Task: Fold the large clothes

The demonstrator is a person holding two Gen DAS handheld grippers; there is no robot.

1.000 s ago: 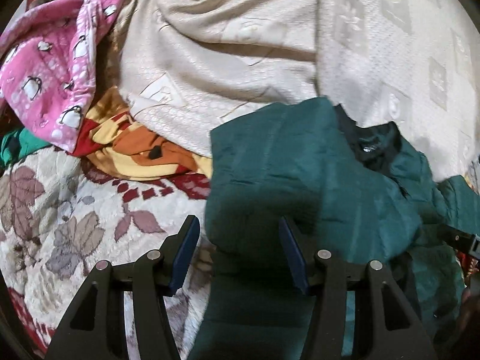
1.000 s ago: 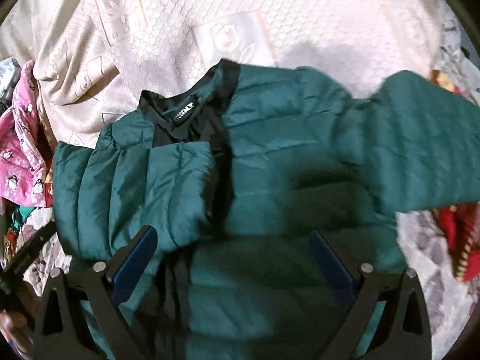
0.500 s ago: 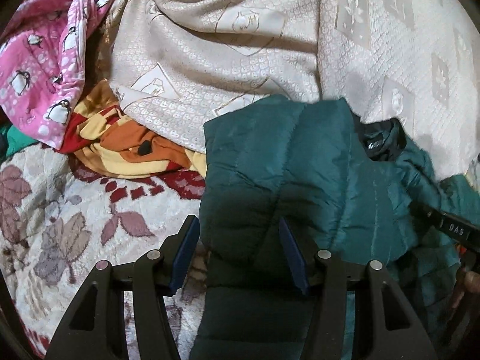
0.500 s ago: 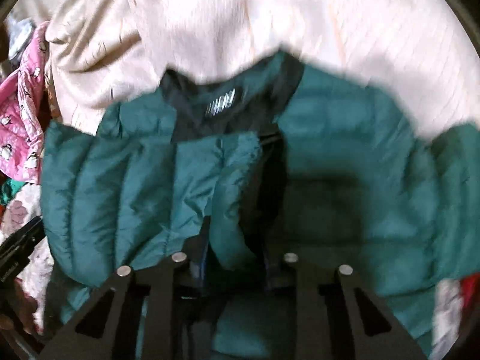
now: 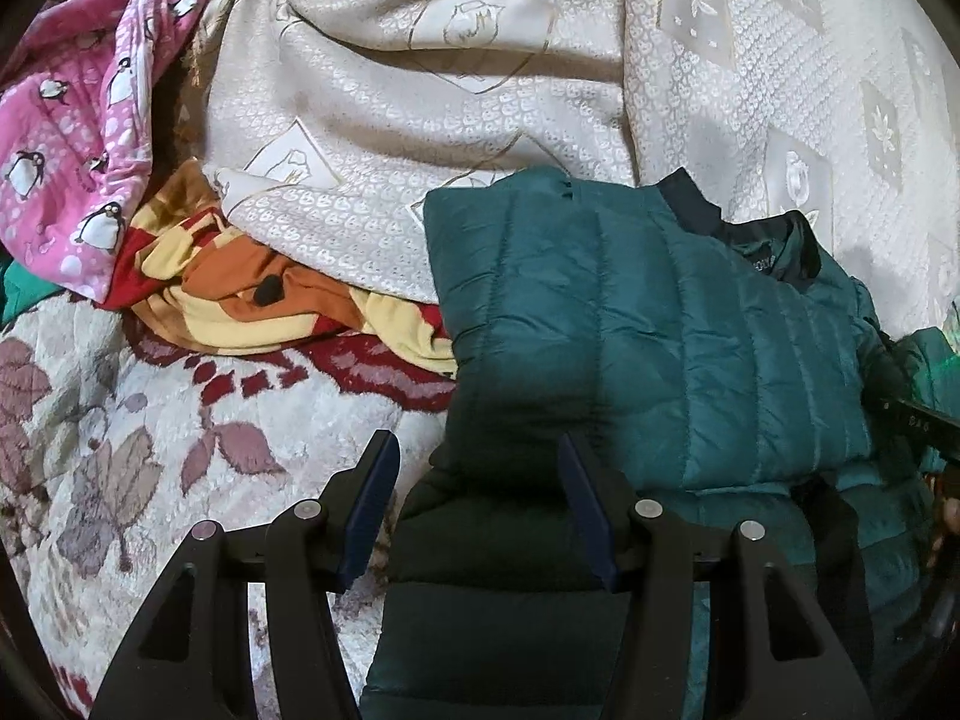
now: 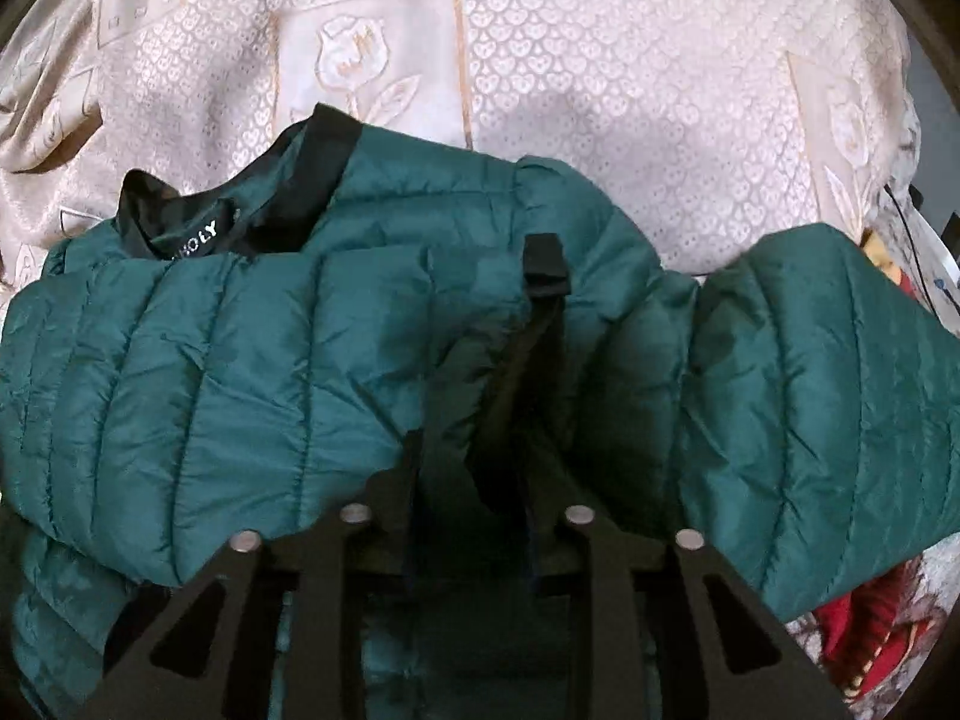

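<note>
A cream bedspread (image 5: 420,138) with a woven flower pattern covers the far part of the bed, and a floral blanket (image 5: 108,456) covers the near left part. The green quilted jacket (image 5: 660,348) lies on top of them, toward the near right side of the bed, with its black collar (image 6: 324,180) toward the far edge and 1 sleeve (image 6: 828,384) spread out to the right. Beside its left edge are a yellow and orange cloth (image 5: 240,294) and a pink penguin cloth (image 5: 72,138), both crumpled. The left gripper (image 5: 477,510) has its jaws partly open, with the jacket's left edge between them; whether the pads press it, I cannot tell. The right gripper (image 6: 474,504) pinches a fold of the jacket's front edge; its jaws have just opened a little after closing from wide.
</note>
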